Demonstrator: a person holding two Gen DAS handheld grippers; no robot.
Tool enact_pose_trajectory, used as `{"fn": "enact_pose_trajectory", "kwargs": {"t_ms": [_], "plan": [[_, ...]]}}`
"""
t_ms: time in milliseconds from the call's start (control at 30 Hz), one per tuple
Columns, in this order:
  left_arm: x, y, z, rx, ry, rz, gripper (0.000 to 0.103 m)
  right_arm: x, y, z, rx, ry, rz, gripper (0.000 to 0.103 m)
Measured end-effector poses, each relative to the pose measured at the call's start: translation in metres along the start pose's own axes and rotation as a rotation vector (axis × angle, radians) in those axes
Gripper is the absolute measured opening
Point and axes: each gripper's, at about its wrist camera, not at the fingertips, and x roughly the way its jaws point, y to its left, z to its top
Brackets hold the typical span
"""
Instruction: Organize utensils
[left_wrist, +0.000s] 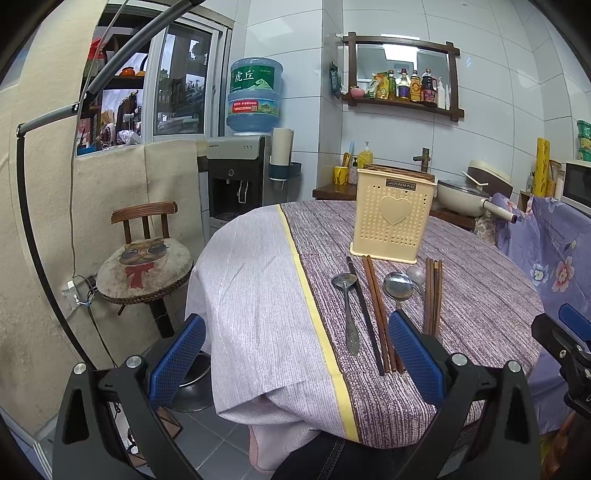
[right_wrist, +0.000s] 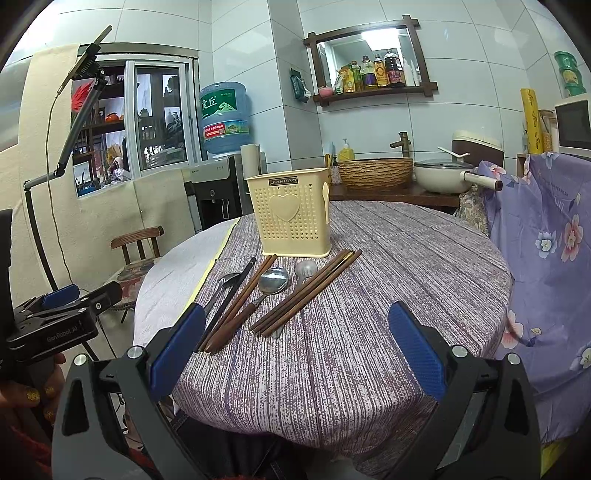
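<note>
**A:** Where are the utensils?

**B:** They lie in a loose row on a round surface (right_wrist: 369, 295) covered with a purple-and-white striped woven cloth, just in front of a cream plastic utensil holder (right_wrist: 293, 212). From left to right in the right wrist view: a metal spoon (right_wrist: 221, 286), a black chopstick (right_wrist: 231, 299), a pair of brown wooden chopsticks (right_wrist: 245, 297), a large steel spoon with a dark handle (right_wrist: 271, 282), a small dull metal spoon (right_wrist: 306, 268), and a bundle of brown chopsticks (right_wrist: 308, 293) lying across the small spoon's handle.

**A:** And the claws?

**B:** The left claw (left_wrist: 295, 360) is spread wide, holding nothing; its blue ribbed pads hang at the near edge of the surface, and one pad (left_wrist: 415, 356) seems to overlap the near ends of the wooden chopsticks, though whether it touches them I cannot tell. The right claw (right_wrist: 297, 354) is also spread wide and empty, above the near edge, apart from every utensil.

**A:** Any writing?

**B:** The holder carries a dark plate reading "JIANHAO", above a raised heart on a wall pierced with small holes. The left claw's black body, seen from the right wrist, reads "GenRobot.AI". A blue water bottle (left_wrist: 255, 98) on a dispenser behind shows large Chinese characters on a green label.
</note>
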Motion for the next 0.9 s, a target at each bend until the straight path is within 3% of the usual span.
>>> {"fn": "enact_pose_trajectory", "kwargs": {"t_ms": [633,900], "plan": [[0.001,0.001,-0.001,0.001,0.007,-0.001,0.098,0.000,0.000,-0.001,0.000,0.003,-0.002,0.098],[0.028,0.005,-0.006,0.018,0.147,-0.015,0.098,0.015,-0.007,-0.005,-0.002,0.057,-0.034,0.098]]}}
